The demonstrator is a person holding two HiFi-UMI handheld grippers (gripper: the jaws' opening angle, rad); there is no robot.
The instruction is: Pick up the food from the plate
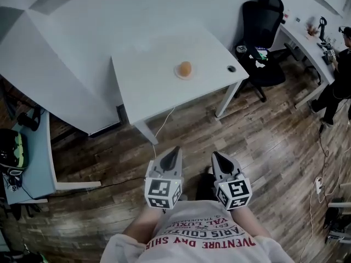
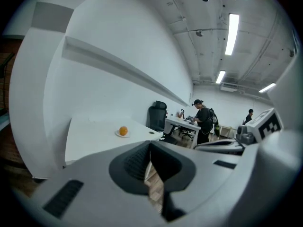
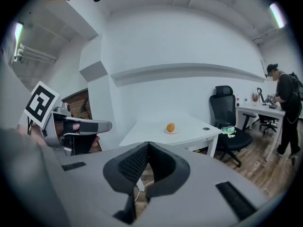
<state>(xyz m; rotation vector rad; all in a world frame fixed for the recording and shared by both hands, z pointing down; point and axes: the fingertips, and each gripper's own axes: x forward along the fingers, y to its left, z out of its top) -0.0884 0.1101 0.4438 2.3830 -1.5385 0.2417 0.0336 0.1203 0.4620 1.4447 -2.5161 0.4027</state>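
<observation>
Fingers of the left gripper (image 2: 150,146) are pressed together with nothing between them, and those of the right gripper (image 3: 147,145) are closed and empty too. In the head view both grippers are held low, side by side close to the body, tips pointing forward over the wooden floor (image 1: 263,141). The food (image 1: 185,68), a small round orange piece, sits on a pale plate (image 1: 179,75) toward the far right part of a white tabletop (image 1: 145,73), well apart from either gripper. Both gripper views show it small and far off, above the closed tips. A thin cable (image 1: 162,126) hangs off the near edge of the tabletop, a black chair (image 1: 262,21) stands beyond its right corner, and a person (image 1: 341,75) is busy at another desk further right. By my reading the task has not really started and the step in hand is the approach. The next move calls for walking up to the tabletop, raising one gripper over its near edge, spreading its fingers wider than the food, and lining them up on either side of it before closing. The piece looks round, so an off-centre squeeze could roll it off the plate.
</observation>
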